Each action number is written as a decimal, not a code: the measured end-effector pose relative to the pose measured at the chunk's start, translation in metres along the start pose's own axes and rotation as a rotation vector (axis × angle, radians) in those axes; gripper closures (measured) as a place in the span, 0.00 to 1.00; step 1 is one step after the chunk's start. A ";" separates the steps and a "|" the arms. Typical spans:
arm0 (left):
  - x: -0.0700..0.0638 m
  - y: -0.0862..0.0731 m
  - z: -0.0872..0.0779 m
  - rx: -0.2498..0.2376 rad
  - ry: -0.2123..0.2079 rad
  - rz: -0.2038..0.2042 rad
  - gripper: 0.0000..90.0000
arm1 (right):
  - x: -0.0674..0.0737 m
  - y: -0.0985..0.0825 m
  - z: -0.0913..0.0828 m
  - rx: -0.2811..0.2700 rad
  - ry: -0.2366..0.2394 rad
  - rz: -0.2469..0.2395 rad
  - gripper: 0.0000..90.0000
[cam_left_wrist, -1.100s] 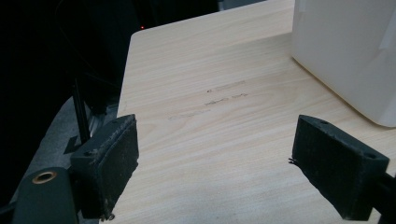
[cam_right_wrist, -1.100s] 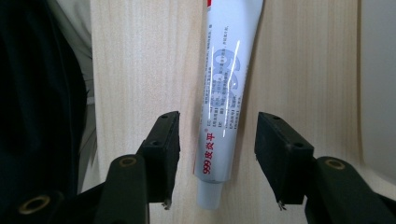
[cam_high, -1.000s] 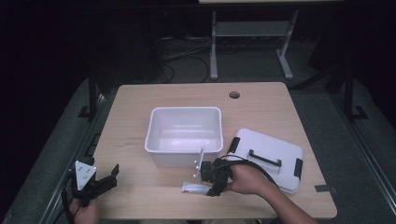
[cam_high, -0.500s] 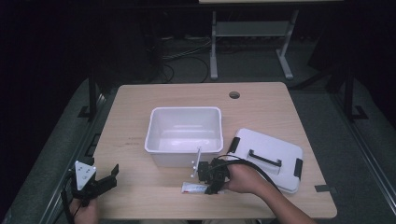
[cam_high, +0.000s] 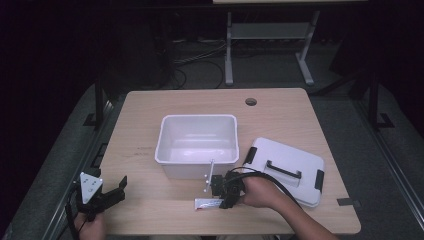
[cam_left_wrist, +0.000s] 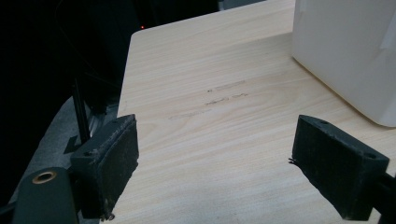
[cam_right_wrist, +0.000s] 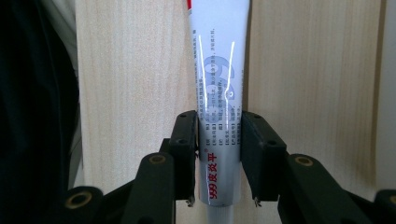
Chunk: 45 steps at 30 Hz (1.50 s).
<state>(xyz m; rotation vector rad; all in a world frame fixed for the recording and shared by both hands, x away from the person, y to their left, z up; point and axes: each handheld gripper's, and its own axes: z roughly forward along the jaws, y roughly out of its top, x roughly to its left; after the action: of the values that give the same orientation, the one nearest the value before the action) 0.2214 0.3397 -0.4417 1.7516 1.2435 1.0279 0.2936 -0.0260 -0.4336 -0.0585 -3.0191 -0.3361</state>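
A white tube with red and grey print lies flat near the table's front edge, in front of the white bin. My right gripper has just been closing its jaws, and both pads now press on the sides of the tube near its lower end. In the right gripper view, the right gripper looks straight down at the tabletop. My left gripper hovers at the front left corner, open, with bare wood between the jaws in the left gripper view.
The empty white bin stands in the middle of the wooden table. Its white lid, with black handle and clips, lies to the right. A cable hole is at the back. Dark floor and a table frame lie beyond.
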 end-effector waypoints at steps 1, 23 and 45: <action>0.000 0.000 0.000 0.000 0.000 0.000 0.16 | 0.000 0.000 0.000 0.002 0.000 0.000 0.75; 0.002 0.000 -0.001 -0.001 0.003 -0.005 0.16 | 0.004 0.002 0.001 0.022 -0.014 -0.028 0.77; 0.002 0.000 -0.001 -0.004 0.004 -0.002 0.16 | 0.007 0.004 -0.027 0.012 -0.015 -0.053 0.77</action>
<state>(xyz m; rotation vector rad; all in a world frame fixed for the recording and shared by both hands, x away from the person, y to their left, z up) 0.2206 0.3414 -0.4407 1.7459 1.2439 1.0327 0.2890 -0.0279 -0.4060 0.0207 -3.0417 -0.3239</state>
